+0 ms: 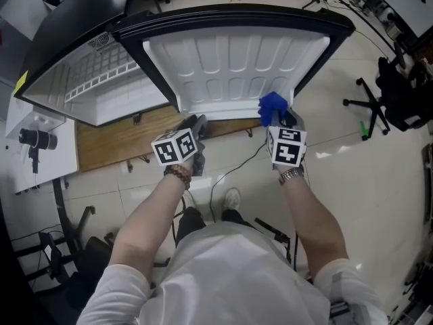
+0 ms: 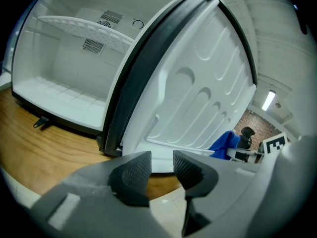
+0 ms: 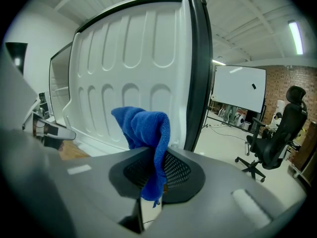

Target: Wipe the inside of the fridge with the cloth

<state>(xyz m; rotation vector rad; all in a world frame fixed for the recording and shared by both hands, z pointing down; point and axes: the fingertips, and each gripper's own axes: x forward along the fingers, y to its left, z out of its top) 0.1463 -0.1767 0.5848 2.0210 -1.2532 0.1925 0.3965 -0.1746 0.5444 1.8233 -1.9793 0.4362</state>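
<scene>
Two claws face the door [image 1: 230, 66]: right claw [image 3: 156, 175] pinches cloth [image 3: 143, 128]; left claw [image 2: 161, 170] spread, empty. Wiping seems not begun; next, press cloth onto door.

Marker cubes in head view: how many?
2. One cube sits on the left gripper, the other on the right gripper, which grips the blue cloth. None looks hidden.
</scene>
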